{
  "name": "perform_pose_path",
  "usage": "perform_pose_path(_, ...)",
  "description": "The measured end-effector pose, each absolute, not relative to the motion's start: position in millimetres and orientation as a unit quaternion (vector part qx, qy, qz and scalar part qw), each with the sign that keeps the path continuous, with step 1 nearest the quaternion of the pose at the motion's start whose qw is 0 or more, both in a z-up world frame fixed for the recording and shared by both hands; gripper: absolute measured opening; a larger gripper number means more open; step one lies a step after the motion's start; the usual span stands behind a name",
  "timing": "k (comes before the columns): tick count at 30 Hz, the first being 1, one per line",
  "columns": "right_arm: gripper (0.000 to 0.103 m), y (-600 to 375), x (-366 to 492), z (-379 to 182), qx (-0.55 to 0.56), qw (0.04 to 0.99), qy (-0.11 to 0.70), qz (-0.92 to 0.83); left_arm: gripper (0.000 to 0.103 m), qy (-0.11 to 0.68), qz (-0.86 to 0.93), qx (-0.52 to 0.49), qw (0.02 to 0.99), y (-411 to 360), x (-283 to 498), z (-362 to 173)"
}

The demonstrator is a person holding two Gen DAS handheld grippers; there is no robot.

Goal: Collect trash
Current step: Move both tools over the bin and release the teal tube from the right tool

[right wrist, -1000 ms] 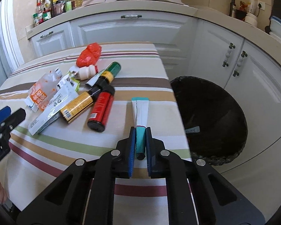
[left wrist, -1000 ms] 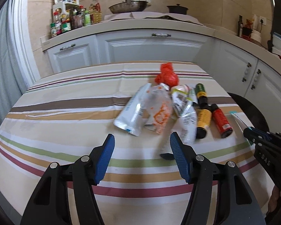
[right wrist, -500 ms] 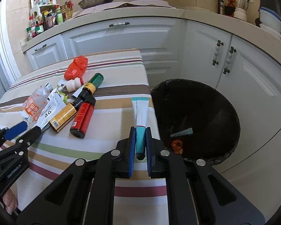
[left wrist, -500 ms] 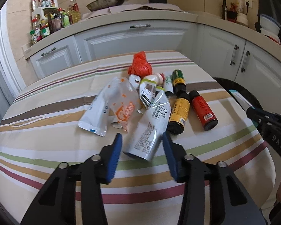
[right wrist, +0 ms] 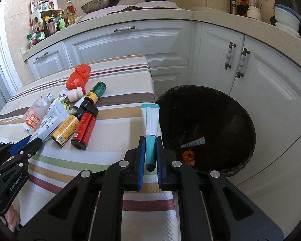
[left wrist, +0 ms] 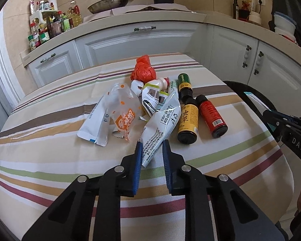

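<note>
Left wrist view: at lower centre the left gripper (left wrist: 150, 150) has just been closing its fingers (left wrist: 138, 156) around the near end of a white printed pouch (left wrist: 162, 124), which lies on the striped desk (left wrist: 50, 144); whether they press it yet I cannot tell. Right of it lie a yellow-labelled bottle (left wrist: 187, 124) and a red bottle (left wrist: 211, 115). Right wrist view: the right gripper (right wrist: 150, 152), lower centre, is clenched on a teal-and-white tube (right wrist: 150, 128), beside the black bin (right wrist: 226, 166) at right.

The cloth (left wrist: 50, 160) is cream with brown, green, tan and maroon stripes, the bag (left wrist: 143, 71) orange-red, the bottles (left wrist: 211, 116) red and yellow (left wrist: 187, 120), the tube (right wrist: 151, 128) teal-and-white, the bin (right wrist: 208, 126) black.
</note>
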State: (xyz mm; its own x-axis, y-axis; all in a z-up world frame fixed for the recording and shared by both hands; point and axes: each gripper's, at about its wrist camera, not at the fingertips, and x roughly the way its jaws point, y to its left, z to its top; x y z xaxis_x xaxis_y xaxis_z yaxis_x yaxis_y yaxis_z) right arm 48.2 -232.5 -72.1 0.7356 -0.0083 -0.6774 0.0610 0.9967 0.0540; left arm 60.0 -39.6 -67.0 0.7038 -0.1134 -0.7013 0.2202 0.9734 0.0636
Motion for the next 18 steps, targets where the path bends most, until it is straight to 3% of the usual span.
perform_pose_path(18, 0.01, -245.4, 41.6, -47.0, 0.018, 0.944, 0.326, -0.046, 0.02, 0.328, -0.105, 0.026, 0.939, -38.1, 56.6, -21.7)
